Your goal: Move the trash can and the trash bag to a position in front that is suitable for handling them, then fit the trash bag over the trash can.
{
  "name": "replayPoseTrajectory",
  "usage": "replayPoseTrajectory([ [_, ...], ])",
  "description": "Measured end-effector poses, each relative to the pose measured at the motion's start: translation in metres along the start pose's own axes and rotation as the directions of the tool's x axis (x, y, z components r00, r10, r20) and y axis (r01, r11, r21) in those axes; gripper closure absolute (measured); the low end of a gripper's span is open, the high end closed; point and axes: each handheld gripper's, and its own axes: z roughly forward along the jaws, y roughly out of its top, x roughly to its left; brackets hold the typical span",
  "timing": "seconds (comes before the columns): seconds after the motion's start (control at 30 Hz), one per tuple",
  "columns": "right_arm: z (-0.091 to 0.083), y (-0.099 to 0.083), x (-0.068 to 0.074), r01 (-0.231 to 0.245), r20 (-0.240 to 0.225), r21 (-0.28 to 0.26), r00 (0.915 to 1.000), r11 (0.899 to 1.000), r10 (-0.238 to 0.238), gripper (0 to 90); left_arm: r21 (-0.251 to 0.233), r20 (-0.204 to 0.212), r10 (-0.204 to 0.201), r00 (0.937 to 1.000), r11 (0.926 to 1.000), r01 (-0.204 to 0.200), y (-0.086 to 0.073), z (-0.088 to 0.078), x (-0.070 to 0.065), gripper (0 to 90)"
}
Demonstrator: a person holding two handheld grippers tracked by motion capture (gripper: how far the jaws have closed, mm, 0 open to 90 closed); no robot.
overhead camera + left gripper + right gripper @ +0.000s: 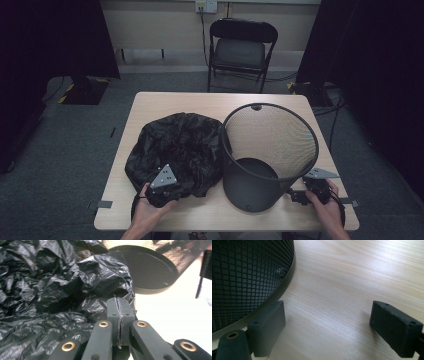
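Note:
A crumpled black plastic bag lies on the left half of the wooden table. My left gripper sits at the bag's near edge. In the left gripper view it is shut, with a thin sliver of the bag's film pinched in the seam between its pads. A black mesh wastebasket stands upright to the right of the bag, touching it. My right gripper rests by the basket's base at the near right, open, with bare tabletop between its fingers. Its left pad is close beside the basket's bottom rim.
The basket's round base lies just beyond the bag in the left gripper view. A black folding chair stands behind the table, and dark curtains hang on both sides. Bare tabletop runs along the far edge and the near edge.

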Motion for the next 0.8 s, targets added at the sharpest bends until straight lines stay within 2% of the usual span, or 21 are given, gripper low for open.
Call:
replayPoseTrajectory([
  [0.27, 0.000, 0.000, 0.001, 0.003, -0.004, -0.001, 1.0000, 1.000, -0.003, 12.2, 0.000, 0.023, -0.004, 0.9997, 1.0000, 0.004, -0.008, -0.010, -0.015, 88.5],
  [0.5, 0.000, 0.000, 0.001, 0.003, -0.004, 0.000, 1.0000, 1.000, -0.003, 12.1, 0.009, 0.047, 0.015, 0.9988, 0.9998, -0.015, -0.008, -0.008, -0.028, 88.1],
  [0.6, 0.000, 0.000, 0.001, 0.003, -0.005, 0.000, 1.0000, 1.000, -0.003, 12.1, 0.029, 0.055, 0.020, 0.9983, 0.9994, -0.021, -0.009, -0.006, -0.030, 88.0],
  [0.67, 0.000, 0.000, 0.001, 0.003, -0.004, 0.000, 1.0000, 1.000, -0.003, 12.1, 0.029, 0.060, 0.031, 0.9977, 0.9990, -0.032, -0.009, -0.005, -0.032, 79.1],
  [0.73, 0.000, 0.000, 0.001, 0.003, -0.005, 0.000, 1.0000, 1.000, -0.003, 12.0, 0.019, 0.057, 0.032, 0.9978, 0.9993, -0.033, -0.007, -0.006, -0.033, 61.6],
  [0.8, 0.000, 0.000, 0.001, 0.002, -0.005, 0.001, 1.0000, 1.000, -0.002, 11.6, 0.000, 0.054, 0.021, 0.9983, 0.9998, -0.021, -0.005, -0.008, -0.032, 50.2],
])
